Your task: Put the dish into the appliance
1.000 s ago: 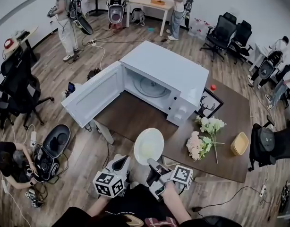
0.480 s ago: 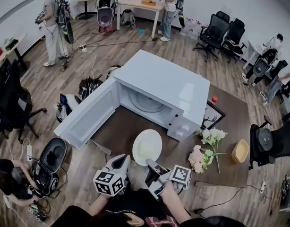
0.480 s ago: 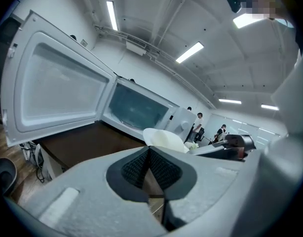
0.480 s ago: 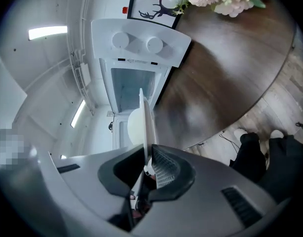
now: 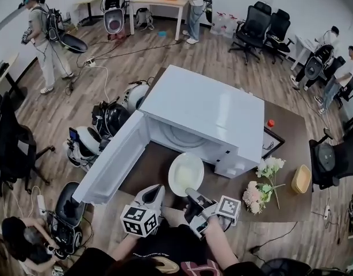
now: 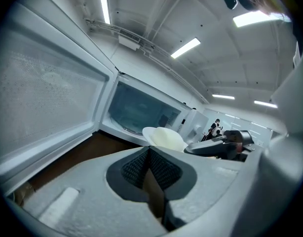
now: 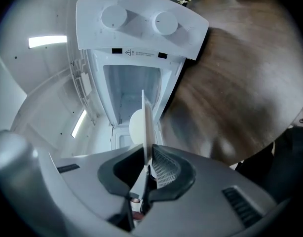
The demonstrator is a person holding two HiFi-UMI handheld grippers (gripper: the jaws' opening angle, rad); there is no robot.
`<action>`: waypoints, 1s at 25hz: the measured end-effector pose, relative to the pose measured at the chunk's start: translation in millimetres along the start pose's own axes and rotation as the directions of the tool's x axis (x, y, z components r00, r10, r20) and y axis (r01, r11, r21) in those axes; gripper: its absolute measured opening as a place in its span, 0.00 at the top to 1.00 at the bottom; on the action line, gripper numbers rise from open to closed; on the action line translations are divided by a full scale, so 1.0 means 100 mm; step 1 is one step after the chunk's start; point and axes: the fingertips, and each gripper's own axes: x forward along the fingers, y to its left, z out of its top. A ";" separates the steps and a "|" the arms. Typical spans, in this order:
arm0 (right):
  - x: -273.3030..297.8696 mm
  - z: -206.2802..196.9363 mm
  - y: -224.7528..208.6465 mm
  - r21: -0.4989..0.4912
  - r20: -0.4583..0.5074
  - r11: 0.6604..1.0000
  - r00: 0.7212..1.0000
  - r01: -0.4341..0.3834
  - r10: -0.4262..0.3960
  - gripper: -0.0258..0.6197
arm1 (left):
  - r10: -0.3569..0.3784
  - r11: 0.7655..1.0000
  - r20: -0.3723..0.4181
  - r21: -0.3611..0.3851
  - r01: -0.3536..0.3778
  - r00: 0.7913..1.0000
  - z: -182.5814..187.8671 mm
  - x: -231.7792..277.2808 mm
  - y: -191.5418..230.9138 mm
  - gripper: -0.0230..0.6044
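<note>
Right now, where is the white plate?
In the head view the white plate is low and centre, pinched at its near rim by the right claw, just in front of the open microwave's mouth, over the brown table.

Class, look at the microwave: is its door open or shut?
Open. The door stands wide at the left of the microwave, and the cavity is exposed.
</note>
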 end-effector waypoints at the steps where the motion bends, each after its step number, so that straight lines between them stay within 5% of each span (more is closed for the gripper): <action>1: 0.06 0.02 0.02 0.003 0.009 1.000 1.000 -0.004 0.004 0.88 | -0.006 1.000 -0.009 0.008 0.006 1.000 0.03 0.03 0.06 0.95; 11: 0.65 0.31 0.17 0.062 0.070 0.998 0.997 -0.022 0.018 0.88 | -0.122 0.992 -0.084 0.017 0.124 0.989 0.18 0.32 0.29 0.95; 25: 1.09 0.60 0.19 0.108 0.053 0.994 0.998 0.014 -0.020 0.87 | -0.074 0.997 -0.081 -0.020 0.072 0.994 0.30 0.44 0.43 0.95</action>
